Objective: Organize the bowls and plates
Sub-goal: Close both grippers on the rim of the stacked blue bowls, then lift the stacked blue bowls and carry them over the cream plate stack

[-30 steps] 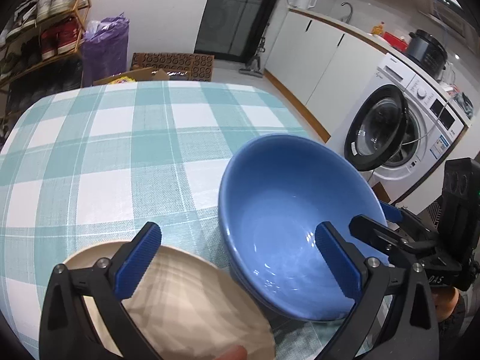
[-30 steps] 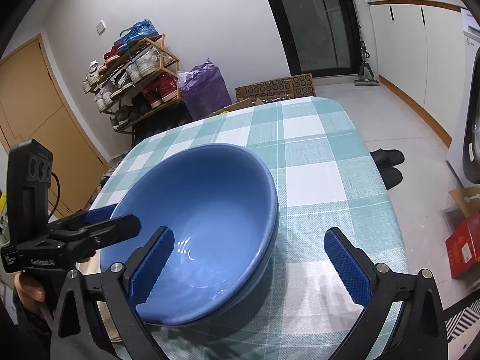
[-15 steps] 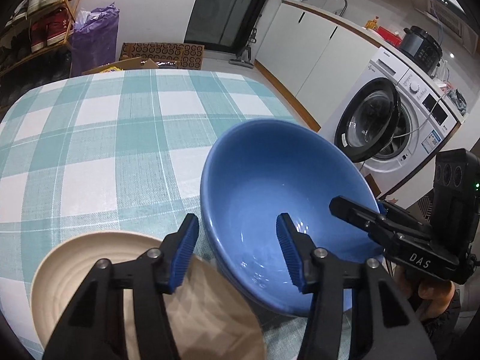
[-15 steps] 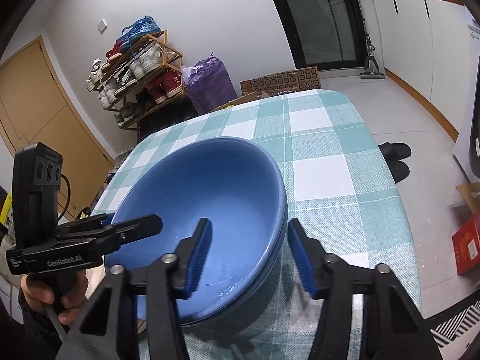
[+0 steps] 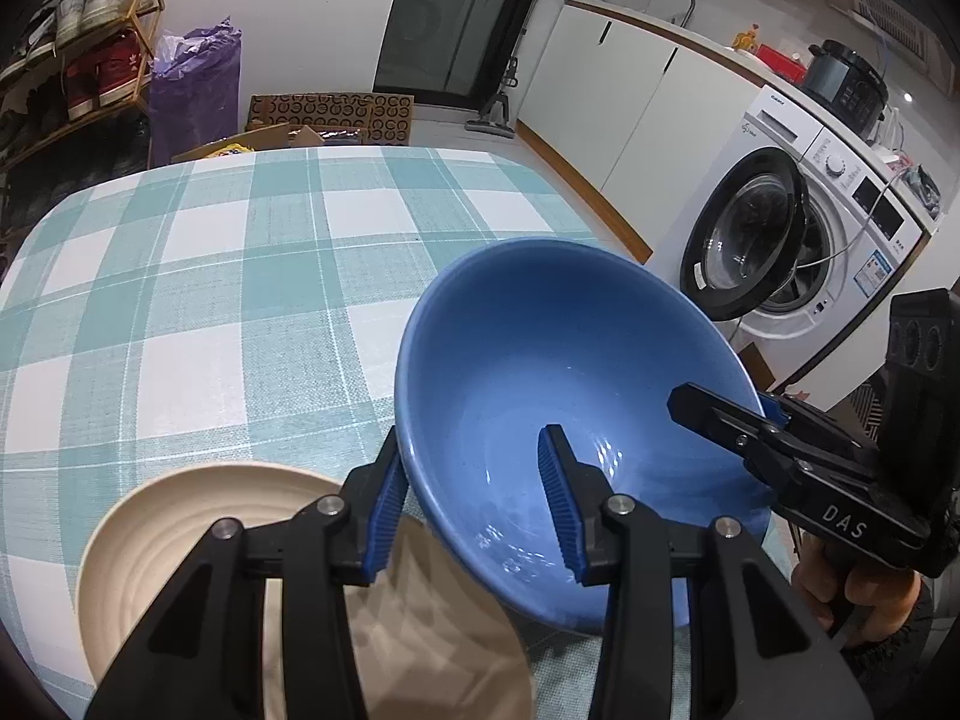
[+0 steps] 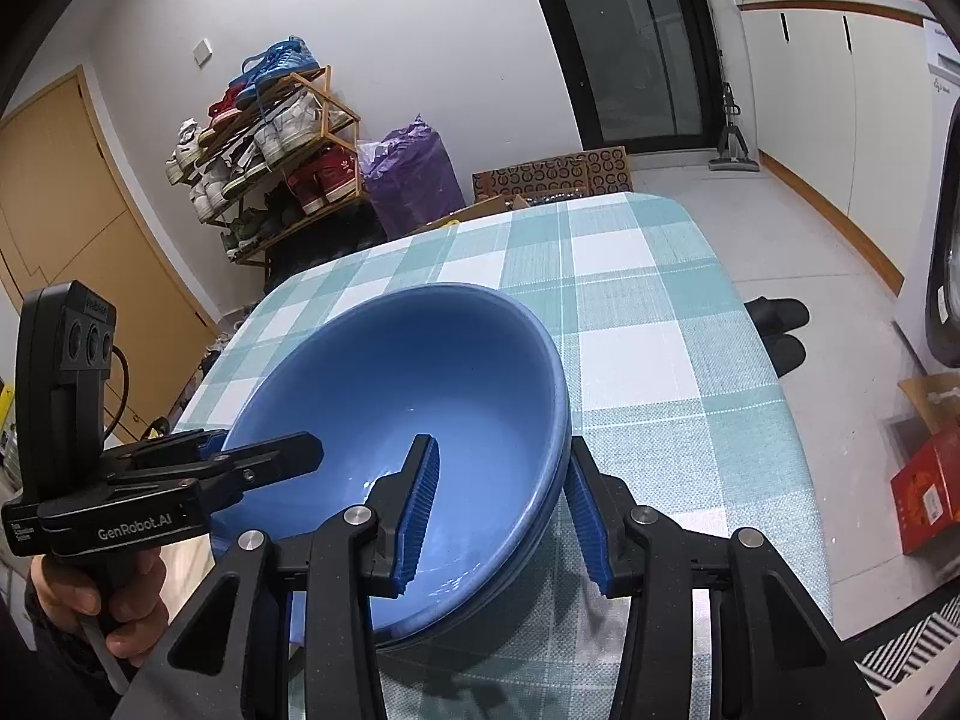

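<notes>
Glossy blue bowl (image 5: pixel 576 360) (round, deep), gripped.

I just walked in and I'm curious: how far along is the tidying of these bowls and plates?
Early, it seems. Nothing looks put away yet: the beige plate lies alone on the table. In hand: the left gripper and right gripper have just closed on opposite rims of the blue bowl. It seems to sit in a second blue bowl. Lifting it and placing the plate remain.
</notes>
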The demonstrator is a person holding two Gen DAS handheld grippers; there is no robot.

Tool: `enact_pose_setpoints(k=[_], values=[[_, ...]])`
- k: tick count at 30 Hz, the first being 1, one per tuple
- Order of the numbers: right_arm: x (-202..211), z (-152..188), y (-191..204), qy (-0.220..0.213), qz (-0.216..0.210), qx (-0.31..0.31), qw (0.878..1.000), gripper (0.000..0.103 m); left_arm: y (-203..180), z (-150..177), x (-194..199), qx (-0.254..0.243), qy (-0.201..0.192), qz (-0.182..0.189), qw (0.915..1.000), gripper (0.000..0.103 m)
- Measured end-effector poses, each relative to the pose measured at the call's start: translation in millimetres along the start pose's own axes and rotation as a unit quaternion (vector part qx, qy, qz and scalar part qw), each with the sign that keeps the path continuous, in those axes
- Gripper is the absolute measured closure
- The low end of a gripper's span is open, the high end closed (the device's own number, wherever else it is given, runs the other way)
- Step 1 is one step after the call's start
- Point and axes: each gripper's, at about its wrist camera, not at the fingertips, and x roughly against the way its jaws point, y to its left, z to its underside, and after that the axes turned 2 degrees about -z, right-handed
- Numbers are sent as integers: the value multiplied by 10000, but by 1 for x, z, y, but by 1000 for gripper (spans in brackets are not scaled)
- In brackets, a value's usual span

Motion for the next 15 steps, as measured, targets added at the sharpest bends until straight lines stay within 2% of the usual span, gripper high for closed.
enact_pose_setpoints(k=[15], values=[[13,-1,1,-105,72,-22,9999,59,-8,0,11,-101,-90,11,9999,62]])
